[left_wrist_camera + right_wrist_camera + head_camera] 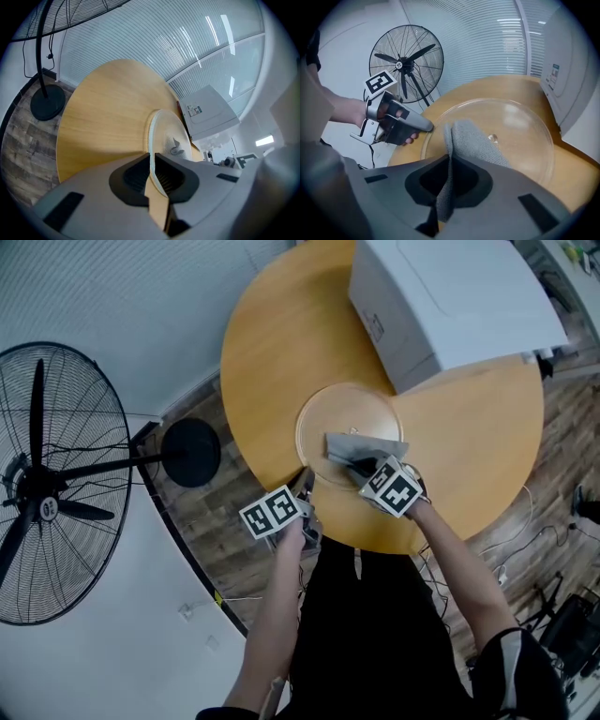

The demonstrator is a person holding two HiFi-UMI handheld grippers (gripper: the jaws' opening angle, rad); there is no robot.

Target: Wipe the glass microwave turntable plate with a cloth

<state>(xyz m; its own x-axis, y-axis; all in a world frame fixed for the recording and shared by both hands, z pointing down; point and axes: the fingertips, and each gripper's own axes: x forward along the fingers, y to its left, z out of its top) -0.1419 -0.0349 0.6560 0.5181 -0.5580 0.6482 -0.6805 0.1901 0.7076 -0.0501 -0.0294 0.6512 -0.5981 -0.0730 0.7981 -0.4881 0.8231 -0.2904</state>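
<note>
The left hand-held gripper [151,161] has its jaws closed on the rim of the glass turntable plate [352,401]. In its own view the plate's edge runs straight into the narrow slot between the two dark pads. In the head view this grip sits at about 7 o'clock on the plate.

The right hand-held gripper [450,164] is clamped on a grey cloth [472,139], with a fold of it pinched upright between the jaws. The rest of the cloth spreads forward and lies on the glass. In the head view this hand-held gripper reaches in from about 5 o'clock, and the cloth covers the plate's near part, from its centre toward 6 o'clock.

The plate lies flat near the middle of the round wooden tabletop [277,362], and its far half is bare.

A white boxy appliance [450,296] stands on the tabletop at about 1 o'clock from the plate, with its near corner just beside the plate's rim.

Off the tabletop, at about 9 o'clock in the head view, a black pedestal fan [47,484] stands on the wood-patterned floor [202,512]. Its round base [190,453] is near the tabletop's edge.
</note>
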